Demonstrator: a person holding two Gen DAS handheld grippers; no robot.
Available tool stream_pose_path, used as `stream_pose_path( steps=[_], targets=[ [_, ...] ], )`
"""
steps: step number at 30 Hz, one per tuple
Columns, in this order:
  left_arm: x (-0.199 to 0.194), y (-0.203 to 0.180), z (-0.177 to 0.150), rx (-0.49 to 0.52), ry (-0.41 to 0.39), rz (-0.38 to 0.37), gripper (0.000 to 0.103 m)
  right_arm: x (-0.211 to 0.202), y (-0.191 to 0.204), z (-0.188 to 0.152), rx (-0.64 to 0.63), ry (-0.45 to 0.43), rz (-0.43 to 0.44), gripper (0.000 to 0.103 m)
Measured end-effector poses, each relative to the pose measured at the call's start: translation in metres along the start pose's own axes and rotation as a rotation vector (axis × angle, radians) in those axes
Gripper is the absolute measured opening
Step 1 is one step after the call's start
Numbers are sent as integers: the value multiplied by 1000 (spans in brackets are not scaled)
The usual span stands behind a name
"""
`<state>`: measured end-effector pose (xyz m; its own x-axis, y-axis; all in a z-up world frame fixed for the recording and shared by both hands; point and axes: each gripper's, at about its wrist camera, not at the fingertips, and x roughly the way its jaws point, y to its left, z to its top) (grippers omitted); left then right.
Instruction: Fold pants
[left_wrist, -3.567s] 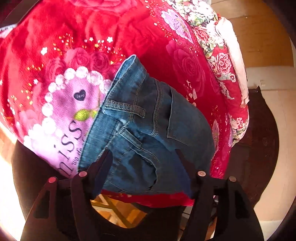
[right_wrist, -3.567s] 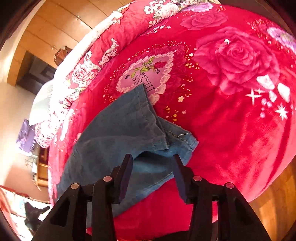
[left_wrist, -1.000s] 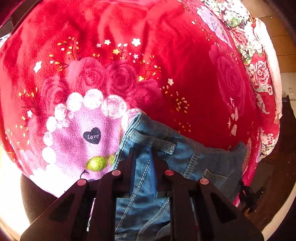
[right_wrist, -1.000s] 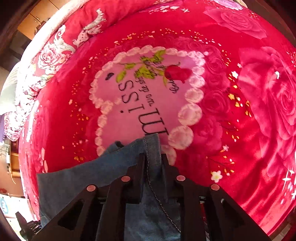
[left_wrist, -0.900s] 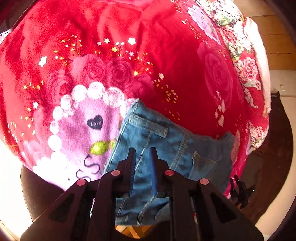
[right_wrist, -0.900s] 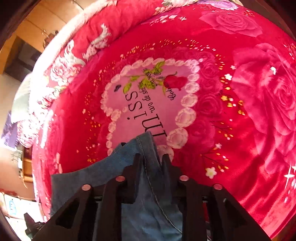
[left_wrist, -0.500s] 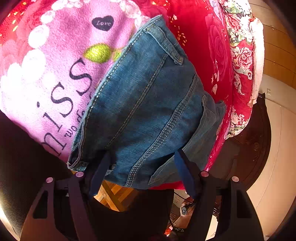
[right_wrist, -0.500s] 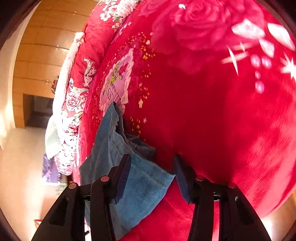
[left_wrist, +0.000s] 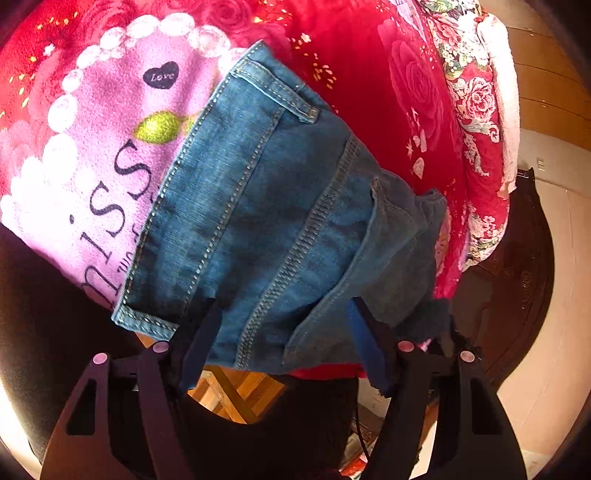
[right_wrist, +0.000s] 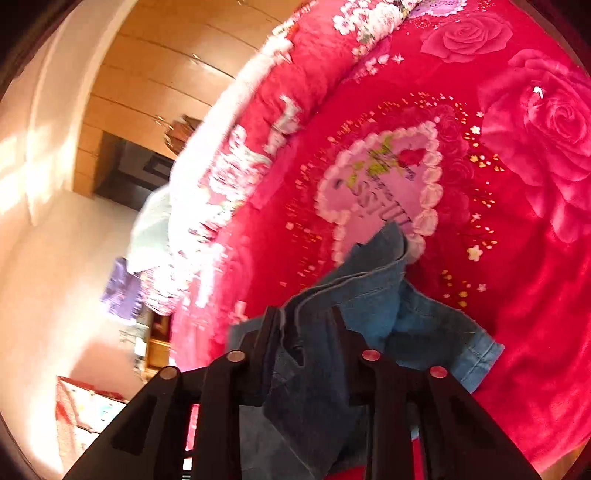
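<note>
- The left gripper is released now, jaws spread wide over the near edge of the pants. About 1 second back it was clenched on the denim.
- The pants lie as a compact folded bundle on the red blanket, partly over the pink heart print, hanging a bit off the bed's near edge.
- The right gripper has denim bunched between its fingers, but I can't tell if it's actually pinching, it's blurry.
- Looks like another fold just landed, maybe 1 more tidy-up left.
</note>
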<state>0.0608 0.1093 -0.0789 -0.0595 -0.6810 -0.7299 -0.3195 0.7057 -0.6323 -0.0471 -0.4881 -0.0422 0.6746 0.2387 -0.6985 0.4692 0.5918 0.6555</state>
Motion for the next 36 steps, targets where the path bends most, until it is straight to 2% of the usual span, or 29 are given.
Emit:
stream_pose_path(
  steps=[1,2,4,8,10,12,15,16,17,18,22,28,30,32,34,35,36],
  targets=[
    [-2,-3,-3,8,25,-48,69,8,-7,-2,18,33,-58,43],
    [-3,-8,-6,34,55,-86,69,8,-13,-5,33,31,-52,43],
    [-4,-22,-17,118,99,-103,70,-6,-31,-18,82,-24,-13,43],
    [27,-40,-39,239,213,-32,75,-41,-81,-48,229,-162,-21,43],
    [51,-39,-40,213,248,15,75,-41,-103,-57,295,-164,-25,43],
    [72,-33,-37,151,271,37,75,-31,-114,-62,340,-153,21,43],
    [81,-24,-30,54,211,72,74,-13,-113,-57,345,-176,80,42],
    [79,-22,-29,28,185,85,71,-4,-111,-52,343,-165,86,40],
    [75,-19,-28,2,168,83,67,2,-110,-50,339,-153,73,38],
    [70,-16,-29,-23,162,72,64,6,-108,-47,338,-143,46,31],
    [35,-5,-42,-21,83,42,66,6,-106,-43,315,-111,41,30],
    [45,23,-45,-150,115,9,66,3,-116,-53,328,-97,62,29],
    [49,23,-46,-136,115,33,66,2,-116,-55,331,-96,67,29],
    [38,24,-37,-107,40,97,64,2,-115,-55,318,-96,57,29],
    [33,20,-28,-101,-27,112,30,2,-112,-55,295,-100,35,27],
    [32,19,-23,-113,-28,112,28,2,-111,-55,281,-105,18,20],
    [33,18,-19,-130,-29,111,21,2,-109,-54,265,-104,-4,6]
  ],
)
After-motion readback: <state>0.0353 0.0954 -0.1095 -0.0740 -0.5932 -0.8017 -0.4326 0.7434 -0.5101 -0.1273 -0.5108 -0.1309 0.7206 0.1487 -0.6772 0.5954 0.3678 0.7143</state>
